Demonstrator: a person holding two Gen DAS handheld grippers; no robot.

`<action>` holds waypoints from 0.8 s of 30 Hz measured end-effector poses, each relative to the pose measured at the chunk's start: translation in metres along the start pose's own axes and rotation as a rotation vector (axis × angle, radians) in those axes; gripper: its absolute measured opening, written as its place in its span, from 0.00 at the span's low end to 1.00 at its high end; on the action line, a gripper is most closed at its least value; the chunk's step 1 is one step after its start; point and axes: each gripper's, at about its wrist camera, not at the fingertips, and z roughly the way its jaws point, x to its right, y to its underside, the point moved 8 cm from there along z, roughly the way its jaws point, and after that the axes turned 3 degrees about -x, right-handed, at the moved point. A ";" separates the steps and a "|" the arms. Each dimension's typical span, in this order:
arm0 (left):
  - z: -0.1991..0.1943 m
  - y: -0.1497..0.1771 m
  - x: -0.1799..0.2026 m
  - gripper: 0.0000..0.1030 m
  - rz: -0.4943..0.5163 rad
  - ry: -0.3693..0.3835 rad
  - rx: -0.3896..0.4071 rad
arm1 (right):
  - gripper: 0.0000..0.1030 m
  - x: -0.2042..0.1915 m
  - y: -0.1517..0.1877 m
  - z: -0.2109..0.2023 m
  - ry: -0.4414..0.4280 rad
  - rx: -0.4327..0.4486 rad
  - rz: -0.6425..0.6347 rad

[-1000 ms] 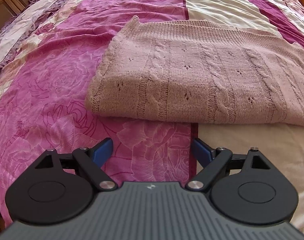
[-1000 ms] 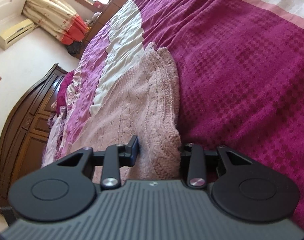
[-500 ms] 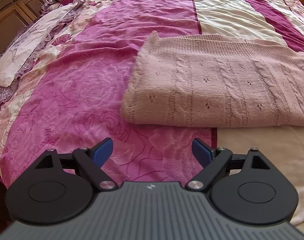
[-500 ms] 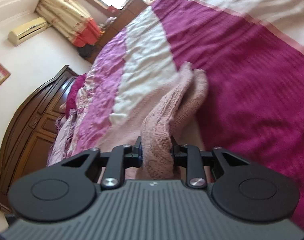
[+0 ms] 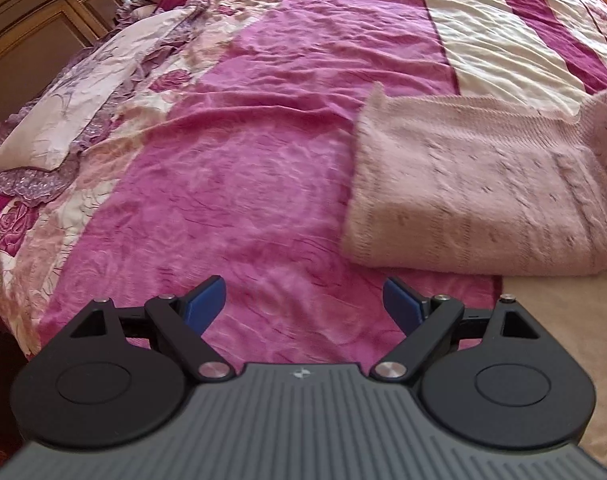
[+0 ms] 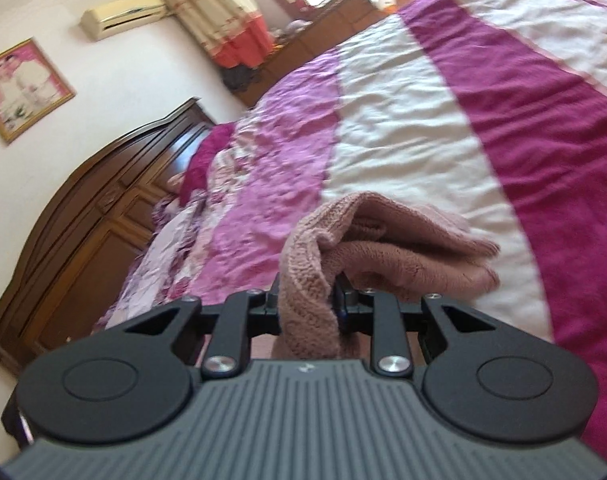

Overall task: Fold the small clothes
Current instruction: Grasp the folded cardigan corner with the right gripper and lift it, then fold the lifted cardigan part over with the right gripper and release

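Note:
A pale pink cable-knit sweater [image 5: 471, 196] lies folded on the bed, at the right of the left wrist view. Its right end rises off the cover at the frame's edge. My left gripper [image 5: 303, 304] hovers above the pink bedspread to the sweater's near left, jaws wide open with nothing between its blue pads. In the right wrist view my right gripper [image 6: 307, 304] is shut on a bunched edge of the sweater [image 6: 383, 248], held up above the bed. The rest of the cloth droops forward from the jaws.
The bed cover [image 5: 231, 168] has pink floral, cream and dark magenta stripes. A dark wooden headboard [image 6: 83, 232] stands at the far end, with pillows [image 5: 83, 96] in front of it. A wall picture [image 6: 19, 88], an air conditioner [image 6: 123, 14] and curtains [image 6: 219, 16] are beyond.
My right gripper closed on the sweater's edge and lifted it off the bed, rolling as it rose. My left gripper drew back and to the left, so the sweater sits further right in its view.

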 end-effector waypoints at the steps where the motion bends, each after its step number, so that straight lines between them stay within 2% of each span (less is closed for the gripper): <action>1: 0.000 -0.001 -0.004 0.88 -0.004 -0.003 0.003 | 0.25 -0.009 -0.001 0.005 -0.010 -0.009 -0.013; 8: 0.004 -0.006 -0.030 0.88 -0.050 -0.011 0.012 | 0.25 -0.076 0.011 0.047 -0.057 -0.092 -0.137; 14: 0.010 -0.007 -0.044 0.88 -0.080 -0.006 0.015 | 0.25 -0.119 0.047 0.099 -0.066 -0.193 -0.213; 21: 0.015 -0.005 -0.061 0.88 -0.115 0.006 0.018 | 0.25 -0.130 0.104 0.157 -0.002 -0.313 -0.266; 24: 0.016 -0.006 -0.067 0.88 -0.124 0.001 0.020 | 0.30 -0.129 0.122 0.167 0.010 -0.331 -0.291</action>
